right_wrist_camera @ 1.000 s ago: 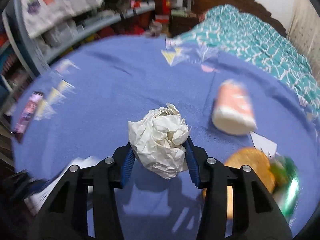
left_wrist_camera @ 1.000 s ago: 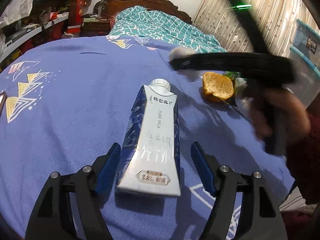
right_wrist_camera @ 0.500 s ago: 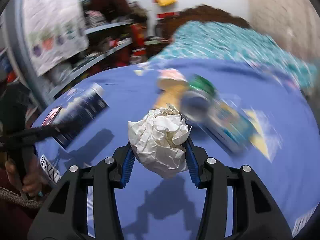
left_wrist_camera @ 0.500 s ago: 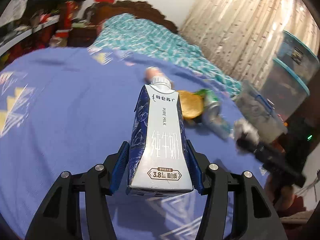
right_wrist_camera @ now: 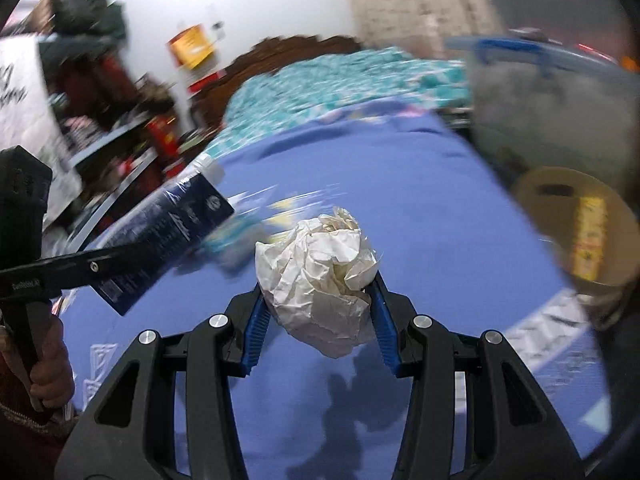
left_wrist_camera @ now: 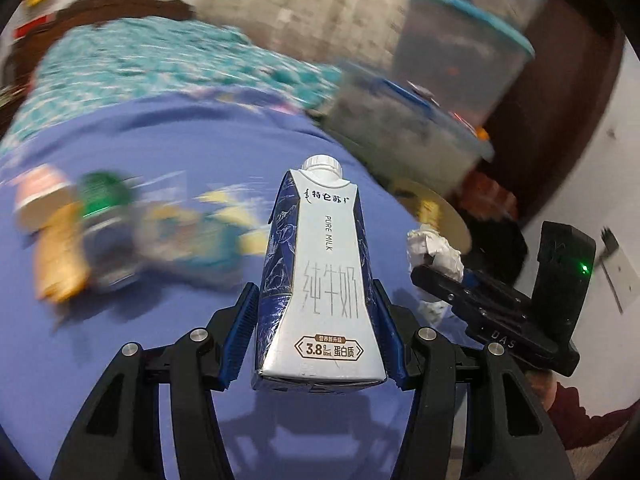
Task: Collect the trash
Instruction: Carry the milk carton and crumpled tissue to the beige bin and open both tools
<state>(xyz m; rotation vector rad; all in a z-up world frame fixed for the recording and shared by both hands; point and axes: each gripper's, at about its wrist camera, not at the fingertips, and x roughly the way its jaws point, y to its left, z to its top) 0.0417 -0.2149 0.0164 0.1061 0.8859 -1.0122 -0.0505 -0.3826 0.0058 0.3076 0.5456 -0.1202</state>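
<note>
where pads pinch, milk carton [left_wrist_camera: 324, 280] between left tool [left_wrist_camera: 318, 320]

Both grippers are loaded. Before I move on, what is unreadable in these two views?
- Left wrist view: leftover trash on the purple blanket is motion-smeared; items unidentifiable.
- Left wrist view: milk carton in the left gripper hides the blanket beyond it.
- Right wrist view: round yellowish container is blurred and edge-cut; contents unclear.
- Right wrist view: paper ball in the right gripper covers the fingers' tips.
</note>
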